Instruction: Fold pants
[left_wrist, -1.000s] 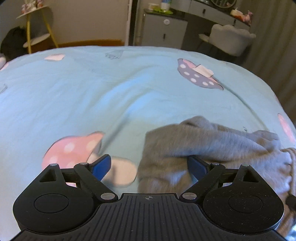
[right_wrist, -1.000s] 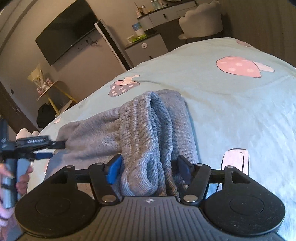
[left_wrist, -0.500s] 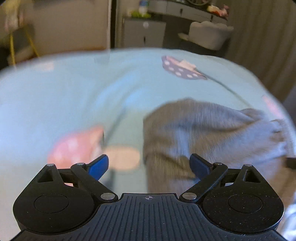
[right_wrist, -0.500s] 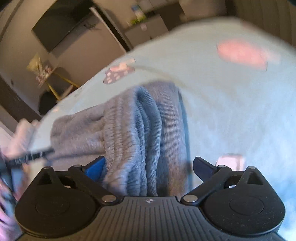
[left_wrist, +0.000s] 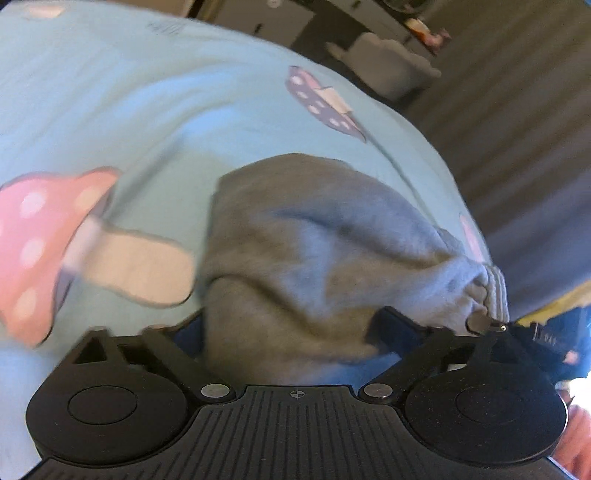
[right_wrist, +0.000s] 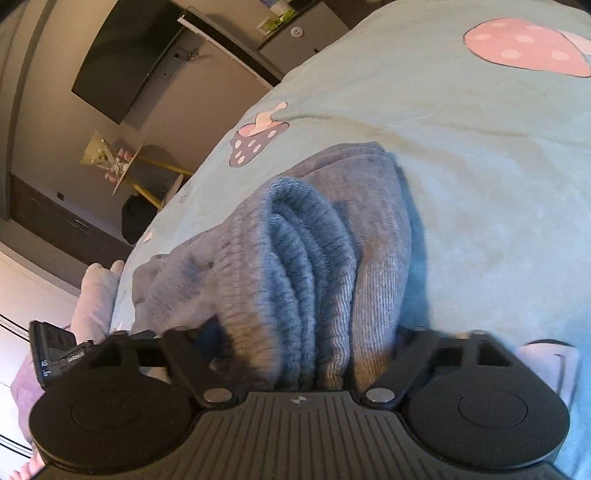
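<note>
Grey pants (left_wrist: 306, 236) bunched on blue mushroom-print bed (left_wrist: 147, 110). Left gripper (left_wrist: 284, 332) jaws just closing, straddling pants' edge, grip unclear. Right gripper (right_wrist: 306, 343) jaws just closing around ribbed waistband folds, grip unclear.

Grey pants (right_wrist: 295, 258) of soft knitted cloth, the bunched waistband coarsely ribbed, lie between matt black plastic gripper (right_wrist: 299, 343) arms (grooved base, small shiny metal pivots). Beyond the gripper, the bed sheet (right_wrist: 461, 147) is smooth, matt blue cotton-like cloth.
</note>
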